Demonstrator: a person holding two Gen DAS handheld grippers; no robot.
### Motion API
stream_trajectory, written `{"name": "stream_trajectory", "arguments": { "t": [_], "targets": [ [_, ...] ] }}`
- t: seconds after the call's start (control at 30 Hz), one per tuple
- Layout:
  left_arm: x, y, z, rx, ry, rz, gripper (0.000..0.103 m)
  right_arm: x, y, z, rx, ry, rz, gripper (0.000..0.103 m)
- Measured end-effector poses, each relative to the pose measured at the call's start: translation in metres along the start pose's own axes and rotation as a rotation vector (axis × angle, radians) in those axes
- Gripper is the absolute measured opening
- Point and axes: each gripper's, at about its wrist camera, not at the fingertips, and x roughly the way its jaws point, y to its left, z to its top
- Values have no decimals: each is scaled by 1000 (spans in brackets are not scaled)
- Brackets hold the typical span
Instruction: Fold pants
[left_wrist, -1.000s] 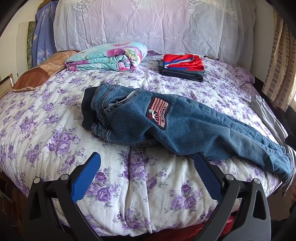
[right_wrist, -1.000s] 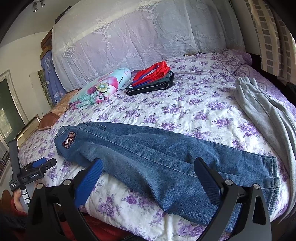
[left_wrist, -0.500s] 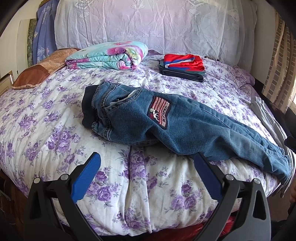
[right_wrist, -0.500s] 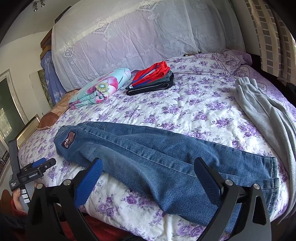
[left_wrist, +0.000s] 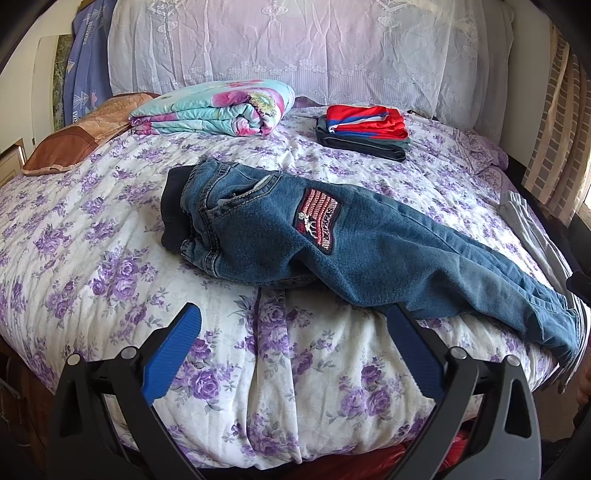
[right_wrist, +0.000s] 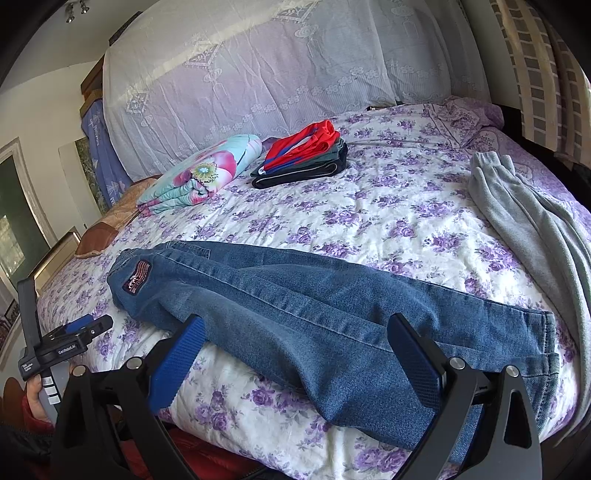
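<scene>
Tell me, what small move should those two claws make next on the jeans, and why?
Probably lower the right gripper onto the leg cuffs of the jeans and pinch them. Both it and the left gripper are open and hold nothing, and the jeans lie full length across the bed, one leg already on the other, not yet folded end to end.

Jeans (left_wrist: 369, 251) hem cut off at right edge in left wrist view; near edge of one leg hidden behind right gripper (right_wrist: 295, 354) body in right wrist view. Grey sweatpants (right_wrist: 535, 236) waist end lost past right edge of frame. Patch (left_wrist: 317, 225) lettering too small to read. Left gripper (right_wrist: 83, 326) seen only in part, jaws mostly hidden by its body; holding hand (right_wrist: 35, 397) largely cut off at lower left. Bed (left_wrist: 92, 236) frame hidden under quilt.
</scene>
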Motion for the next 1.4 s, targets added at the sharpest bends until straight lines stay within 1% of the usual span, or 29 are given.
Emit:
{"name": "stream_trajectory", "arguments": {
  "t": [0.77,0.9,1.0,1.1,1.13,1.27,1.4],
  "targets": [
    [2,-3,-3,-3,9,-5,98,2,2,-2,1,5,-1,100],
    [3,-2,-4,-7,16,-7,98,7,5,-6,-8,19,-17,100],
    [7,0,-3,-14,24,-10,98,12,5,-5,-25,26,-61,100],
    [11,2,-3,-25,39,-10,98,19,12,-9,-93,24,-182,100],
    [13,3,-3,-27,43,-8,98,20,14,-11,-115,25,-203,100],
    [19,8,-3,-34,52,9,98,26,17,-15,-174,27,-236,100],
    [28,17,-2,-55,69,20,98,32,21,-17,-244,26,-307,100]
  ]
}}
